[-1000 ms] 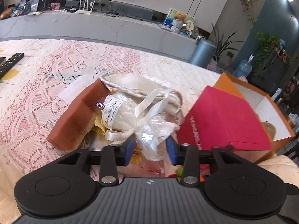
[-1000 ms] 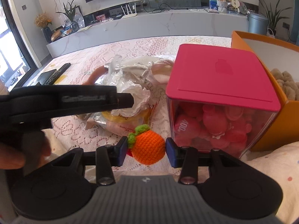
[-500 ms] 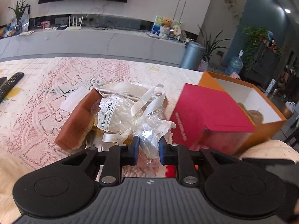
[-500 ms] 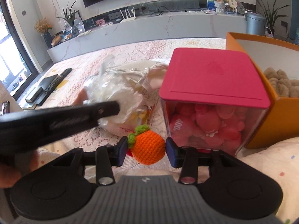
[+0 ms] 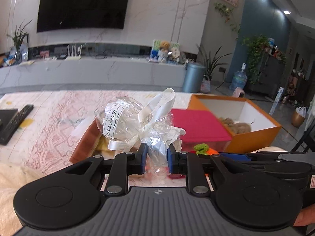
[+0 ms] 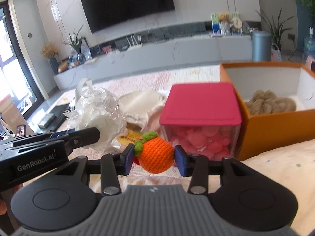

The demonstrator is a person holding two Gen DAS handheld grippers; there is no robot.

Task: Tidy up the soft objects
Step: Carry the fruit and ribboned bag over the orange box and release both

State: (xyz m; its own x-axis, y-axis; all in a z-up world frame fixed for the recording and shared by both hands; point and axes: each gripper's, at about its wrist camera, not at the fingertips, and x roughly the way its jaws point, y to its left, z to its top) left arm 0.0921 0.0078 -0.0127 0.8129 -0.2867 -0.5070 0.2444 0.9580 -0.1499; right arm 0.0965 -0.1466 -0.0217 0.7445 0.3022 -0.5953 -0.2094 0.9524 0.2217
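Here the left gripper (image 5: 156,158) pinches the cellophane tail of a ribboned bundle (image 5: 126,125), lifted above the lace cloth (image 5: 49,133). The right gripper (image 6: 154,159) clamps a crocheted orange (image 6: 156,156), near a pink-lidded jar (image 6: 200,106) beside the orange box (image 6: 275,129).

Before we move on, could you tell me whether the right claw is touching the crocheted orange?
Touching: the right wrist view shows the right claw pinching the crocheted orange.
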